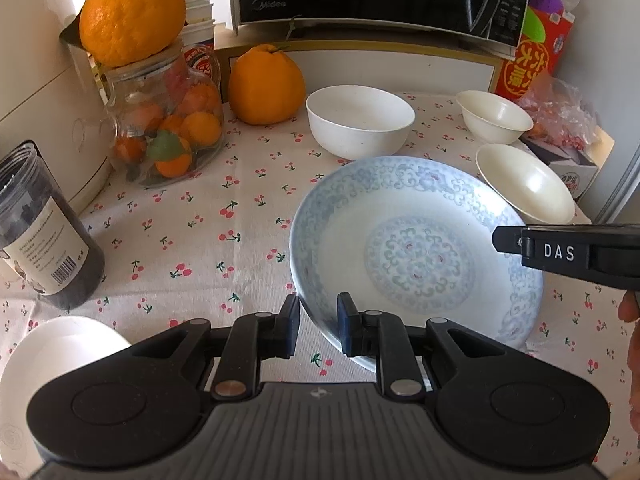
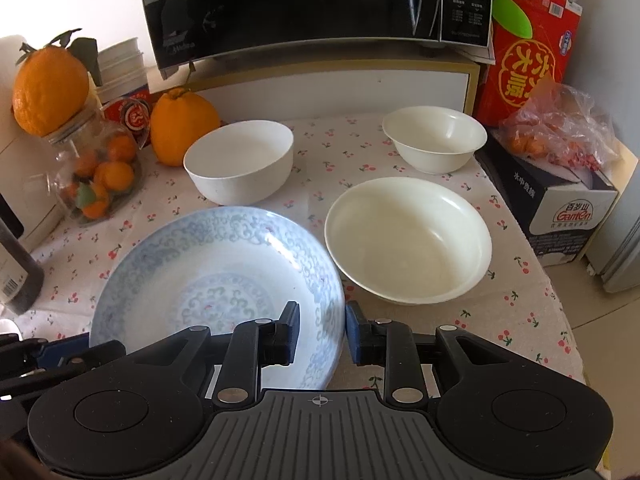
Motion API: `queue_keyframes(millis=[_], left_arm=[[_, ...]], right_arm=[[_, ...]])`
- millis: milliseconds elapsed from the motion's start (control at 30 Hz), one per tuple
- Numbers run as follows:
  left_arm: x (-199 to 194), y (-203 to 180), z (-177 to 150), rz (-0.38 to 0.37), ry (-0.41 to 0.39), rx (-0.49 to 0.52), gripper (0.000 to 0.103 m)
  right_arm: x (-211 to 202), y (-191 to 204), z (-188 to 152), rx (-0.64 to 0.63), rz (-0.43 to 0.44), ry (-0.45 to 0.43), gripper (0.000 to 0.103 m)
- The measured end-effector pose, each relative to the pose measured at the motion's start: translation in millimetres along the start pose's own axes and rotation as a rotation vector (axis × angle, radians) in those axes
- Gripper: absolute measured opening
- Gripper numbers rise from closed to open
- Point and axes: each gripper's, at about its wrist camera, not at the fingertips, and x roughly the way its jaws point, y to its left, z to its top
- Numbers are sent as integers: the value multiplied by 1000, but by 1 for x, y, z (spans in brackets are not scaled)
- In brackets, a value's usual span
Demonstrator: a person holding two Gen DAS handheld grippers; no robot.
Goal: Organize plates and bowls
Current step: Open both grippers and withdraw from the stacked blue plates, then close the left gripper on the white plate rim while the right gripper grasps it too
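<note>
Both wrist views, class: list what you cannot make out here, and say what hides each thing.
- Patterned plate: near rim, right wrist view, behind the right gripper.
- Same plate's near-left rim, left wrist view, behind the left gripper; whether its pads touch the rim is unclear.
- White dish: left wrist view, cut off by the edge and gripper body.
- Dark jar label: print too small.

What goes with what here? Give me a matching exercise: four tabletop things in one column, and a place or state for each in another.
Things:
1. plate
2. straight-sided bowl
3. wide cream bowl
4. jar

Places or states:
A. holds small oranges, a big orange on top
B. right of the plate
C. rim between both grippers' fingers
D. beside the loose orange

Pairs: 1-C, 2-D, 3-B, 4-A
</note>
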Motion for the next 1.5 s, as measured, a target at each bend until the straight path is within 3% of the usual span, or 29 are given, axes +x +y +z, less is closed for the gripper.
queue_keyframes(millis=[100,200,267,367,567,767,1067,1300,1500], left_arm=[[0,3,0,-11,7,-23,21],[-5,8,-2,-19,15,-59,29],[-14,15,-5,-31,23,-101,42],[-29,23,-6,-51,22,-129,49],[-48,37,-6,-60,8,-69,67],[-70,55,-10,-103,-28,-48,84],[-83,94,-23,-71,-76,48,101],[-79,132,-36,18,-88,143,101],[-73,159,-50,-11,-54,162,101]], right_arm=[[-3,-5,1,29,19,13,27],[-12,-9,-1,56,47,23,48],[-25,-12,-6,74,68,20,65],[-42,-16,-13,118,112,43,72],[-66,-16,-19,262,217,67,85],[-80,17,-21,140,237,16,92],[-85,65,-37,98,302,-1,98],[-83,95,-54,66,346,-19,99],[-81,124,-72,-14,380,-48,99]])
